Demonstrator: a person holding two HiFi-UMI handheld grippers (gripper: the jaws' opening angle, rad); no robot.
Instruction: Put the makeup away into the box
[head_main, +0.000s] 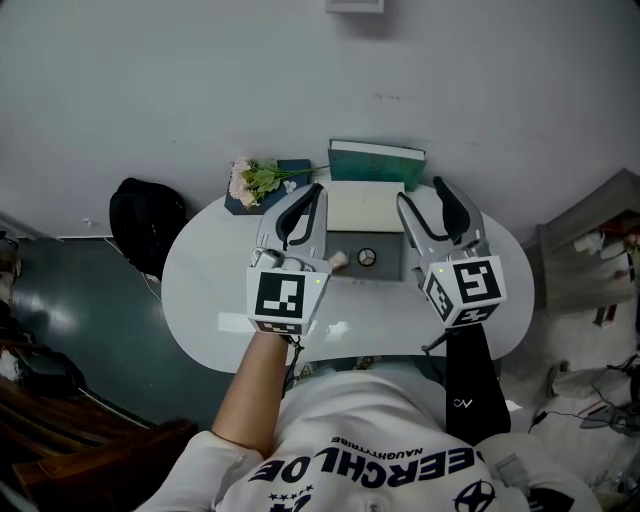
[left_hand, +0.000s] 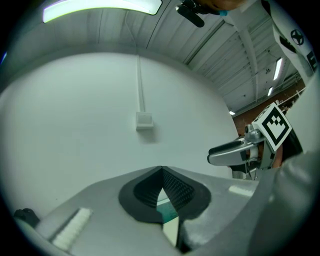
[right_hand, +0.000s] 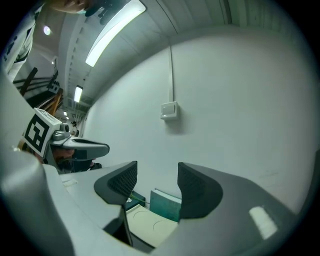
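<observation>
Over white table (head_main: 200, 290), both level: left gripper (left_hand: 161, 172) closed, empty; right gripper (right_hand: 157, 182) wide, empty.

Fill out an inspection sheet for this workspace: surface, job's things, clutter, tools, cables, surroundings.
Surface: white oval table, glossy.
Job's things: open box mid-table, lid raised; small round item inside.
Clutter: flowers at the table's far edge.
Grippers: left tool shut, empty; right tool open, empty.
Cables: thin conduit running up the wall from a wall plate.
Surroundings: black bag on the floor at left.
</observation>
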